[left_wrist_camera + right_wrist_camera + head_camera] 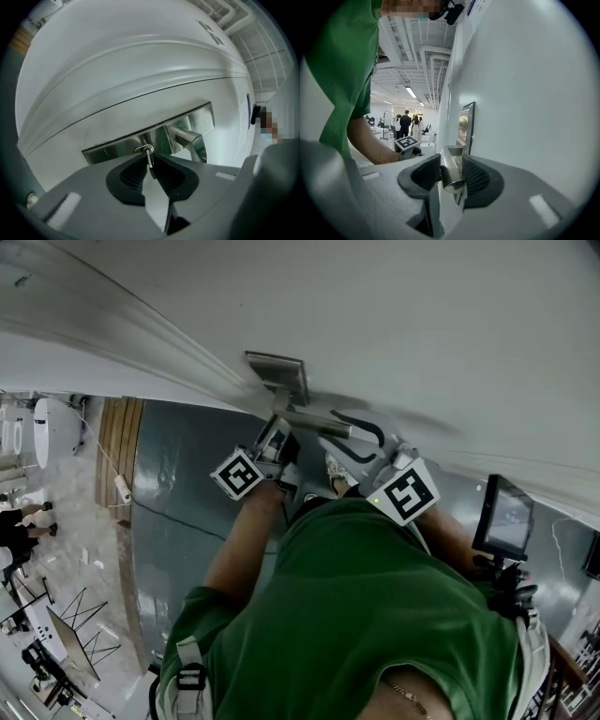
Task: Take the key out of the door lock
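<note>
While your left gripper is clenched on the small silver metal key, which sits in the lock of the long brushed-steel plate, its dark pads hide most of that key. Your right gripper grips the steel lever handle, partly hidden between its pads. Beyond them are the white panelled door and a bright room with small, distant people.

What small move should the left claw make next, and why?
Probably pull straight back: the left claw is pinched on the small silver metal key seated in the brushed steel lock plate, while the right claw grips the silver lever handle.
</note>
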`<state>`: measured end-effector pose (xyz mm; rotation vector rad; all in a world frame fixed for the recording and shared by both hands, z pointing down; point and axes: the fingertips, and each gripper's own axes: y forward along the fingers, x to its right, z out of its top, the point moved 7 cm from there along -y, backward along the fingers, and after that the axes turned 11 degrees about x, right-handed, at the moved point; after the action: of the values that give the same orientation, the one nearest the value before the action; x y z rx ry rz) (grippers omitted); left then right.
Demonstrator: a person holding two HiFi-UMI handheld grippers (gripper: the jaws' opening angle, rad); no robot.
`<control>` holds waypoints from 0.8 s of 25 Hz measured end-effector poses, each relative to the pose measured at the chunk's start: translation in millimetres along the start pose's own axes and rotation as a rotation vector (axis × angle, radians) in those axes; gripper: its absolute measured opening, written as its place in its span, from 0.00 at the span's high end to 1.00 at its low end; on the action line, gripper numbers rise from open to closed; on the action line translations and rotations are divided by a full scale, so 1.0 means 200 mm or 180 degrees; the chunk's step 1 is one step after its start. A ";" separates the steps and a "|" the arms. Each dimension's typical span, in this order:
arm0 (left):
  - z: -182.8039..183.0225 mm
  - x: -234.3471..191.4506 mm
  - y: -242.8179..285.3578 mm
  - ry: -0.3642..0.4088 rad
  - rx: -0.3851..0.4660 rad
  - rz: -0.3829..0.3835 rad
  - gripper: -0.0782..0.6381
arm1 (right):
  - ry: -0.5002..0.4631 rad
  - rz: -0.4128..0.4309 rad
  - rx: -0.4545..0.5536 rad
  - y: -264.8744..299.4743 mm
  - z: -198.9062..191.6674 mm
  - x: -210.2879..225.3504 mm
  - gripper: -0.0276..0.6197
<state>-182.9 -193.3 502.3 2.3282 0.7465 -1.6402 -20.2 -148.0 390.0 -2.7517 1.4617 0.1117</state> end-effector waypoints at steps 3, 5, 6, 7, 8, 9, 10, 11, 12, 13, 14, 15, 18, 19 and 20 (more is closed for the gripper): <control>-0.01 -0.02 -0.01 -0.0264 0.0020 -0.0009 0.83 | -0.0033 0.0058 -0.0048 0.00 -0.01 -0.01 0.75; -0.01 -0.03 -0.01 -0.0378 0.0019 -0.0010 0.84 | -0.0055 0.0092 -0.0076 0.01 -0.01 -0.01 0.75; -0.01 -0.02 -0.01 -0.0414 0.0014 -0.0012 0.84 | -0.0064 0.0106 -0.0087 0.01 -0.01 -0.01 0.75; -0.01 -0.02 -0.01 -0.0444 0.0009 -0.0014 0.84 | -0.0069 0.0113 -0.0093 0.01 -0.01 0.00 0.75; -0.01 -0.02 -0.01 -0.0476 0.0005 -0.0018 0.84 | -0.0072 0.0115 -0.0095 0.00 -0.01 0.00 0.75; -0.02 -0.02 -0.01 -0.0509 0.0003 -0.0023 0.84 | -0.0075 0.0117 -0.0096 0.00 -0.01 0.00 0.75; -0.02 -0.02 -0.01 -0.0546 0.0003 -0.0029 0.84 | -0.0079 0.0122 -0.0102 0.00 -0.01 0.00 0.75; -0.02 -0.02 -0.01 -0.0583 0.0003 -0.0030 0.84 | -0.0088 0.0131 -0.0112 0.00 -0.01 0.00 0.75; -0.02 -0.03 -0.01 -0.0618 0.0002 -0.0025 0.85 | -0.0101 0.0141 -0.0127 0.00 -0.01 0.00 0.75; -0.02 -0.03 0.00 -0.0648 -0.0003 -0.0014 0.85 | -0.0115 0.0151 -0.0142 0.00 -0.01 0.00 0.75; -0.02 -0.02 0.00 -0.0673 -0.0010 -0.0001 0.85 | -0.0126 0.0158 -0.0154 0.00 -0.01 0.01 0.75; -0.03 -0.02 0.00 -0.0691 -0.0019 0.0010 0.85 | -0.0134 0.0163 -0.0160 0.00 -0.01 0.01 0.75; -0.03 -0.01 0.00 -0.0711 -0.0048 0.0037 0.85 | -0.0143 0.0169 -0.0158 0.00 -0.01 0.01 0.75; -0.03 -0.01 0.00 -0.0709 -0.0056 0.0041 0.85 | -0.0143 0.0170 -0.0157 0.00 -0.01 0.01 0.75; -0.03 -0.01 0.00 -0.0699 -0.0065 0.0045 0.85 | -0.0143 0.0172 -0.0156 0.00 -0.01 0.01 0.75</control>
<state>-177.6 -191.5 506.7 2.0893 0.6946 -1.8344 -19.0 -149.7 391.5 -2.7290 1.5428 0.2117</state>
